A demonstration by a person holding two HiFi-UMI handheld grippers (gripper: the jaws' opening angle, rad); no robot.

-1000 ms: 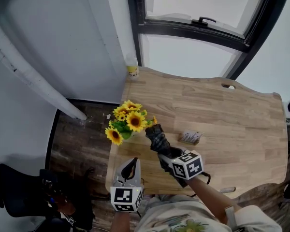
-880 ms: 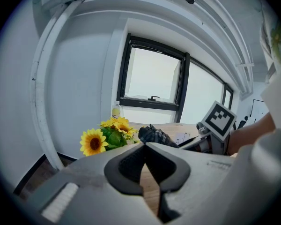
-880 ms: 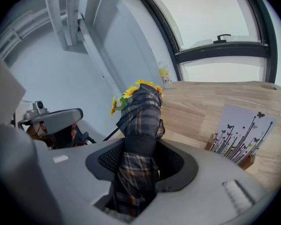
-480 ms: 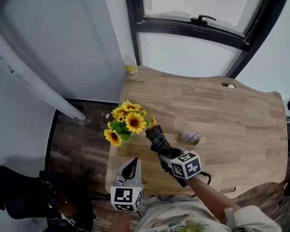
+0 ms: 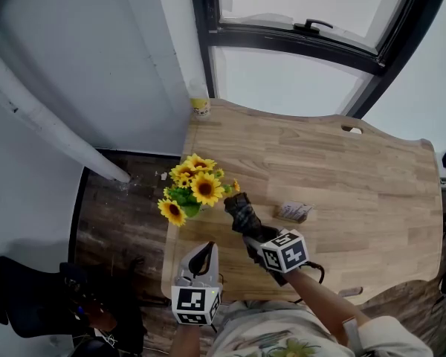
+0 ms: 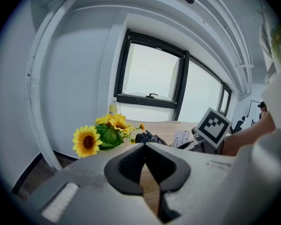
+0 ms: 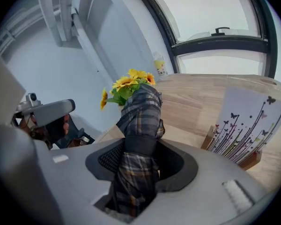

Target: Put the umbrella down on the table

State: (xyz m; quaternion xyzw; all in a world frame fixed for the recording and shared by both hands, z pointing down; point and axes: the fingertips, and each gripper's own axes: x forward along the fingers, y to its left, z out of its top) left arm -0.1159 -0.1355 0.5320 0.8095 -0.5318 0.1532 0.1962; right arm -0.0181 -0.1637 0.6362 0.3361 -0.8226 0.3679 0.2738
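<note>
Right gripper [image 7: 140, 162]: jaws are standing partly apart, clamping the folded dark plaid fabric umbrella [image 7: 141, 111] around its black strap.
Umbrella: is sticking out past the jaws, tilting up over the near left corner of the light wooden table [image 5: 342, 177], just beside the bunch of yellow sunflowers [image 5: 194, 191].
Left gripper [image 6: 147, 170]: fingertips are meeting, gripping nothing, hovering at the near edge.
White butterfly-print card [image 5: 293, 212]: is standing near the near edge.

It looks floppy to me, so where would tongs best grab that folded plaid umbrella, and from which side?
Grip the umbrella at its dark strap, where loose fabric is cinched into a narrow bundle. Come from the person's end, along its length, as the right tongs do; sunflowers crowd its far tip.
</note>
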